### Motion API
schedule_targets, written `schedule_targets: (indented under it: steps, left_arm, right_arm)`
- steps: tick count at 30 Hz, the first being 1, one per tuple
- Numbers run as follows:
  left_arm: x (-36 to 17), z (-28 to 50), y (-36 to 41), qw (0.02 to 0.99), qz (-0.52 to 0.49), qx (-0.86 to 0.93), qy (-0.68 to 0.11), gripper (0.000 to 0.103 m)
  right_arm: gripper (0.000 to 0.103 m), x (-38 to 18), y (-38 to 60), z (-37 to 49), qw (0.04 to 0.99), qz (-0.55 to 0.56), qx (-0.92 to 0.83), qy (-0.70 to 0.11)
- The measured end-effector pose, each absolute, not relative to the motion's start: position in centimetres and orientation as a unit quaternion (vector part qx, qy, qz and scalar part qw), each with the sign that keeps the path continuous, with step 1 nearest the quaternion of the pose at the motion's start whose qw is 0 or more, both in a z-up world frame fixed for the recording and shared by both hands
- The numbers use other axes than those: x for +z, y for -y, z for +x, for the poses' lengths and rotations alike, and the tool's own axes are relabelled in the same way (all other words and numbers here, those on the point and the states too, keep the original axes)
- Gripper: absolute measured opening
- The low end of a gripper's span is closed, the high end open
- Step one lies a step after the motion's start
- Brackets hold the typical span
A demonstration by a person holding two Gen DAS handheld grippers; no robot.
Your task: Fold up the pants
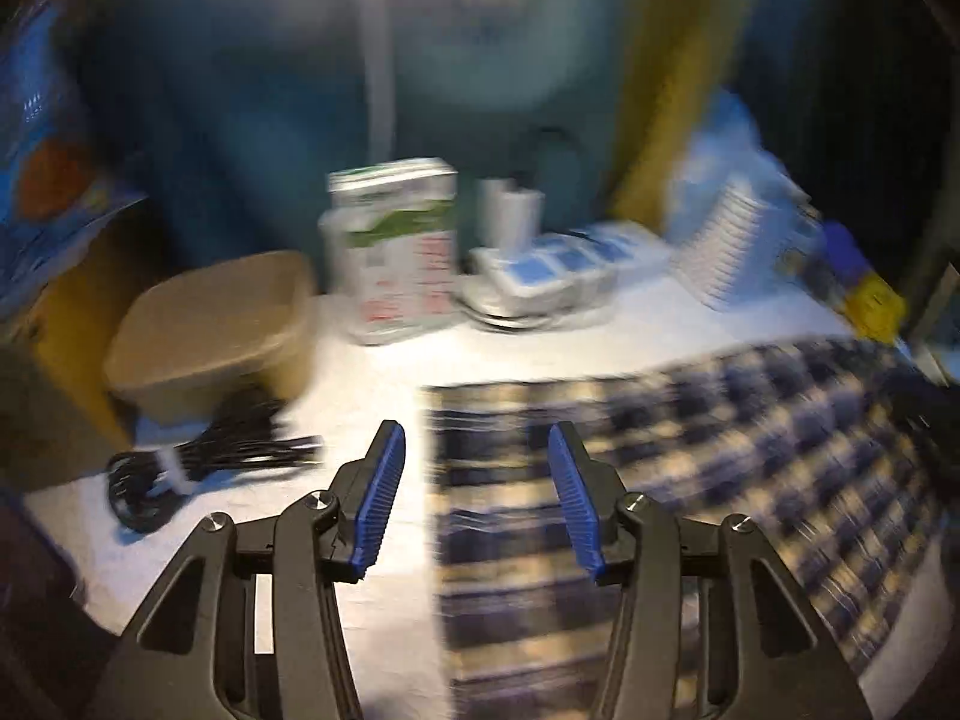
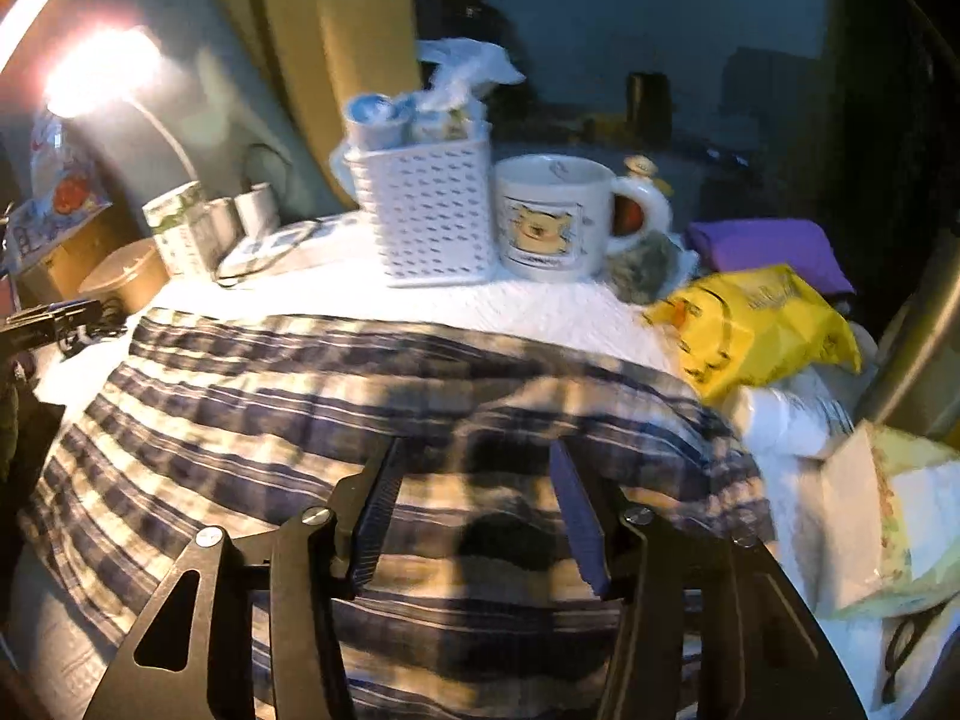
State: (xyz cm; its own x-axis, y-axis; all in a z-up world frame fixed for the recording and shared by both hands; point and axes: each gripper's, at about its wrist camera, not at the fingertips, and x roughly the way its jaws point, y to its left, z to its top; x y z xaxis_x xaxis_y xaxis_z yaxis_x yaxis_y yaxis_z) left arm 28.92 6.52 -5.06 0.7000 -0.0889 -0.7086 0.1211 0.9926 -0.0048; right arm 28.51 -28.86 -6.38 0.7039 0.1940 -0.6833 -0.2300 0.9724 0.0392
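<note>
The plaid pants (image 1: 690,480), blue and cream checked, lie flat on the white table; they also show in the right wrist view (image 2: 360,420). My left gripper (image 1: 477,438) is open and empty above the pants' left edge. My right gripper (image 2: 474,456) is open and empty just over the cloth near its right part, where the fabric bunches into a fold. Both views are blurred by motion.
A brown lidded box (image 1: 210,330), a black cable bundle (image 1: 198,462) and a carton (image 1: 396,246) stand at the left. A white perforated basket (image 2: 426,216), a bear mug (image 2: 558,216), a yellow bag (image 2: 756,324) and a purple cloth (image 2: 774,252) stand behind and right of the pants.
</note>
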Motion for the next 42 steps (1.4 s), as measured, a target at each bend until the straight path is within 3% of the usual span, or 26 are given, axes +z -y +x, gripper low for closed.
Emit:
schedule_targets:
  steps: [6,14,24,32,42]
  left_arm:
    - [-8.0,31.8,-2.9,0.902,0.062,-0.116,-0.412,0.050]
    - [-11.2,36.2,-4.3,0.883,0.071,-0.088,-0.455,0.051]
    - [-10.7,37.7,-7.3,0.892,0.038,-0.033,-0.449,0.051]
    - [-6.6,31.9,-4.5,0.905,0.014,-0.099,-0.414,0.051]
    - [-10.0,24.2,2.7,0.872,0.043,-0.170,-0.457,0.051]
  right_arm:
    - [0.055,-6.6,25.9,31.1,0.919,-0.044,0.144,-0.365]
    - [0.053,-9.5,27.1,34.6,0.897,-0.026,0.108,-0.428]
    - [0.053,-8.4,30.0,33.7,0.903,-0.026,0.038,-0.427]
    - [0.053,-6.1,25.4,29.2,0.904,-0.036,0.149,-0.398]
    - [0.055,-9.1,21.1,24.8,0.874,-0.094,0.195,-0.435]
